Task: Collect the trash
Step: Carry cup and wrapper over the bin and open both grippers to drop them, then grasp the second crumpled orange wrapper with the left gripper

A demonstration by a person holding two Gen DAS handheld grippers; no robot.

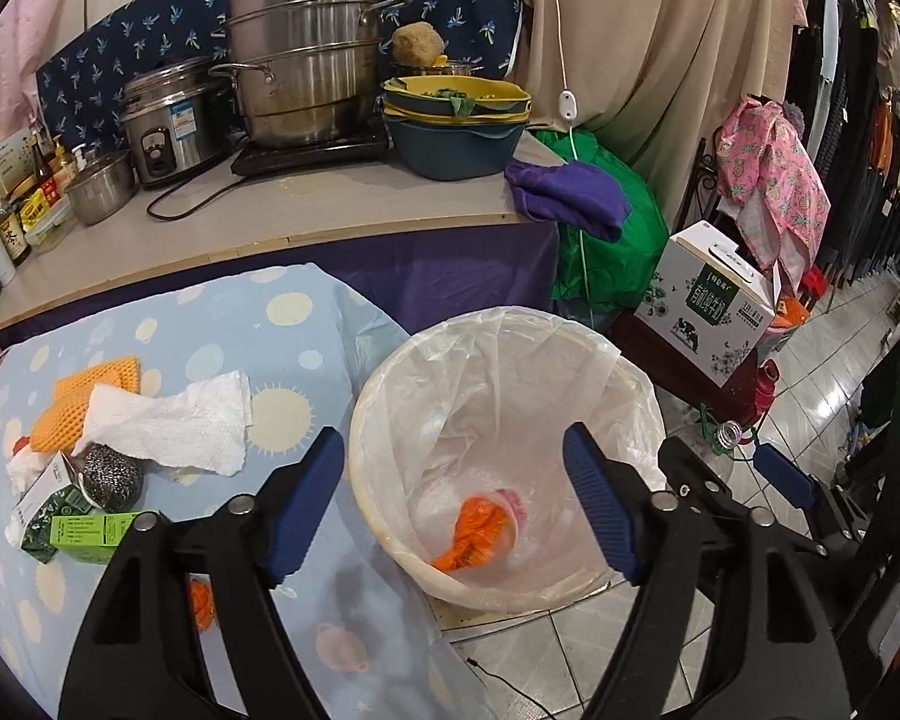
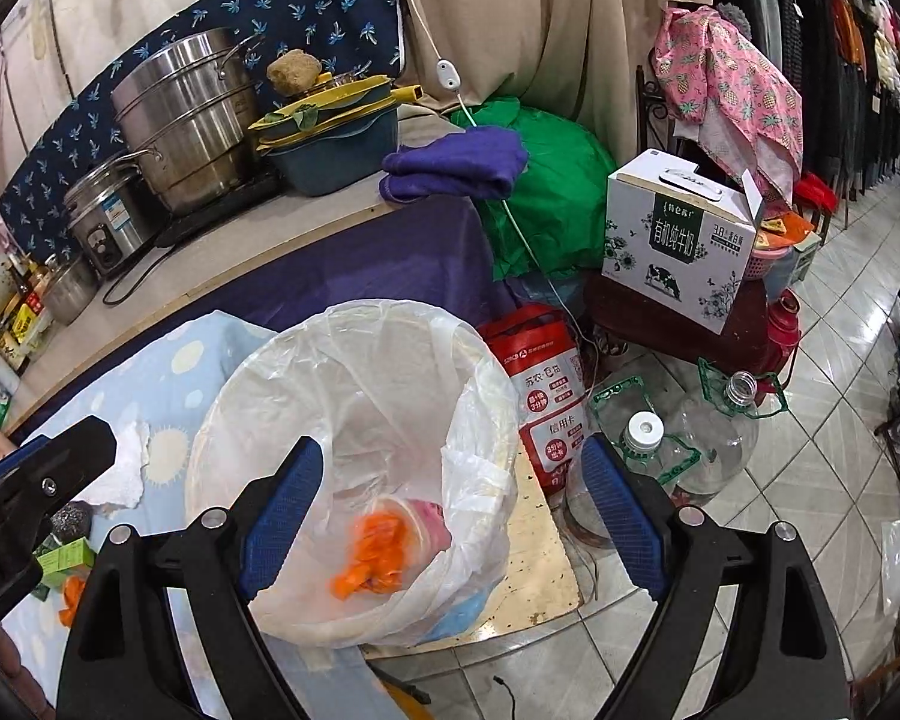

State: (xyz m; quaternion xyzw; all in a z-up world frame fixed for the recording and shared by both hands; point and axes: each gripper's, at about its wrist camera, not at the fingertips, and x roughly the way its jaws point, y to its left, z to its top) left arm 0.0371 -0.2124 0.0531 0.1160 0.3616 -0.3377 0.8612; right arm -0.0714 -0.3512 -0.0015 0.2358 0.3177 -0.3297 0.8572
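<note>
2 clear bottles (image 2: 684, 450) beside bin (image 2: 498, 384).

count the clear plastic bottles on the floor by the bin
2. One with a white cap lies nearest the bin; an uncapped one sits just right of it, below the milk box. More may be hidden.

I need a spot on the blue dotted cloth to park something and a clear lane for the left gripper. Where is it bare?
Bare: the blue dotted cloth between the paper towel and the trash bin, and the near strip under the left gripper. Crowded: the left end, where orange sponge, steel scrubber and green box cluster.
</note>
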